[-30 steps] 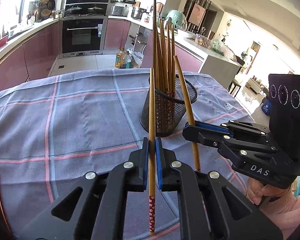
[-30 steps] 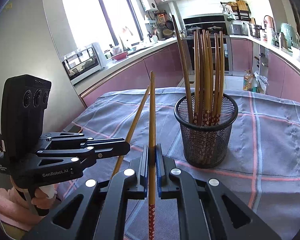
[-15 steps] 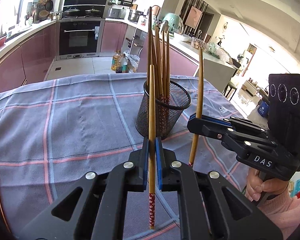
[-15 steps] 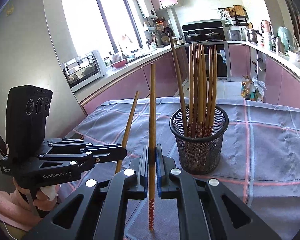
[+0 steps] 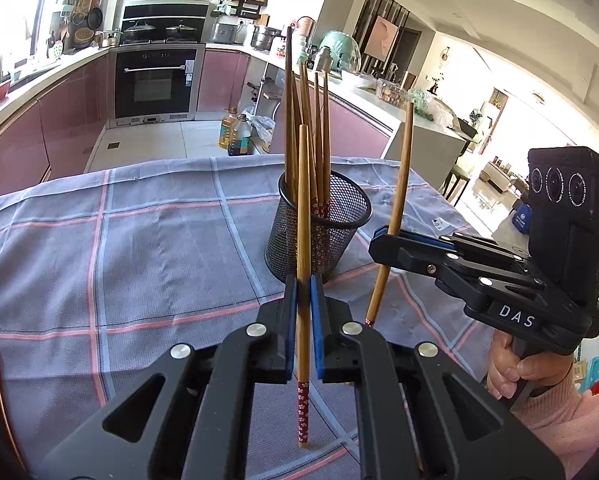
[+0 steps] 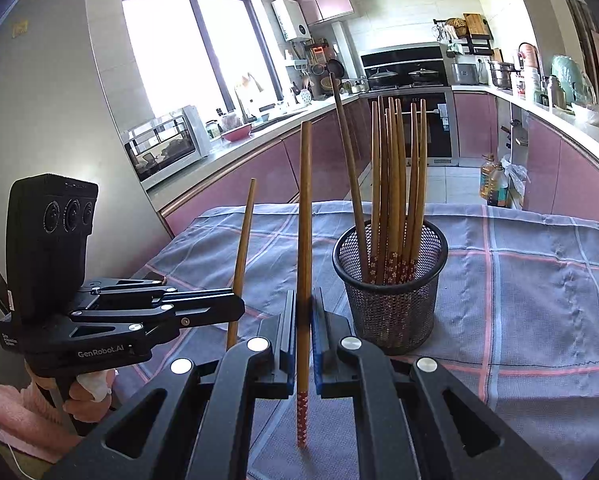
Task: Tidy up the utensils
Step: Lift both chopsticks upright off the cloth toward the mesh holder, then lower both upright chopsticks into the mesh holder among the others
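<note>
A black mesh holder (image 5: 319,228) (image 6: 391,288) stands on the checked cloth with several wooden chopsticks upright in it. My left gripper (image 5: 303,312) is shut on one wooden chopstick (image 5: 303,208) with a red flowered end, held upright in front of the holder. My right gripper (image 6: 304,320) is shut on another such chopstick (image 6: 304,216), also upright. In the left wrist view the right gripper (image 5: 383,240) and its chopstick (image 5: 399,184) stand just right of the holder. In the right wrist view the left gripper (image 6: 235,312) and its chopstick (image 6: 243,248) stand left of the holder.
A grey-blue cloth with pink lines (image 5: 139,248) (image 6: 519,300) covers the table. Kitchen counters with pink cabinets and an oven (image 5: 155,80) lie beyond the far edge. Oil bottles (image 5: 235,136) stand on the floor.
Both grippers have risen and drawn back from the holder, each still gripping its chopstick. The right gripper's chopstick has tipped from leaning left to near upright.
</note>
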### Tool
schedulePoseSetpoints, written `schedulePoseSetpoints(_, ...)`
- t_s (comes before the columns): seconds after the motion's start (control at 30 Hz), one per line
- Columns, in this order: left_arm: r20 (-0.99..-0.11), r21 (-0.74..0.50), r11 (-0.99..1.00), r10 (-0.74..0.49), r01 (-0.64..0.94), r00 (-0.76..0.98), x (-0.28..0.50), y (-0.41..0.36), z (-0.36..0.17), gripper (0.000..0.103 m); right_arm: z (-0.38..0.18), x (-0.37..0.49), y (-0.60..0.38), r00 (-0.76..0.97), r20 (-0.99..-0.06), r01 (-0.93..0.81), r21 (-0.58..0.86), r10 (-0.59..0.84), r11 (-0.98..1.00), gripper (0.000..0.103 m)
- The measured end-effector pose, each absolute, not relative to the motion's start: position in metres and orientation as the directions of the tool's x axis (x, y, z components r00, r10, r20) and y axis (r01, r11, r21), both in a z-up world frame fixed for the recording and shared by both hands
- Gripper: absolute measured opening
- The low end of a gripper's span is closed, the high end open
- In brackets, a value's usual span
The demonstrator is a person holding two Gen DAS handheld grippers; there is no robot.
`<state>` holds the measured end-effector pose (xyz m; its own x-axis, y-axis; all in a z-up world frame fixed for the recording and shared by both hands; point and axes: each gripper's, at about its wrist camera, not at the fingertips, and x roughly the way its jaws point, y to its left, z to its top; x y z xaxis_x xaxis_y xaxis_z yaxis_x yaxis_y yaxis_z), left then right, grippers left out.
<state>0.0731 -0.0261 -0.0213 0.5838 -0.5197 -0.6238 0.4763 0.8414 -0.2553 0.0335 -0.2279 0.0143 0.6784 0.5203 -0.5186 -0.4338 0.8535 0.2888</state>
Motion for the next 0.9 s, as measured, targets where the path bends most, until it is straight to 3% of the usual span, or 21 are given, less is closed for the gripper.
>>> schedulePoseSetpoints(0.9, -0.599, -0.245, 0.846, -0.516, 0.473, 0.613, 0.071, -0.021, -0.009, 0.008, 0.029, 0.033, -0.236, 0.714, -0.482, -0.428, 0.274, 0.508, 0.861, 0.006)
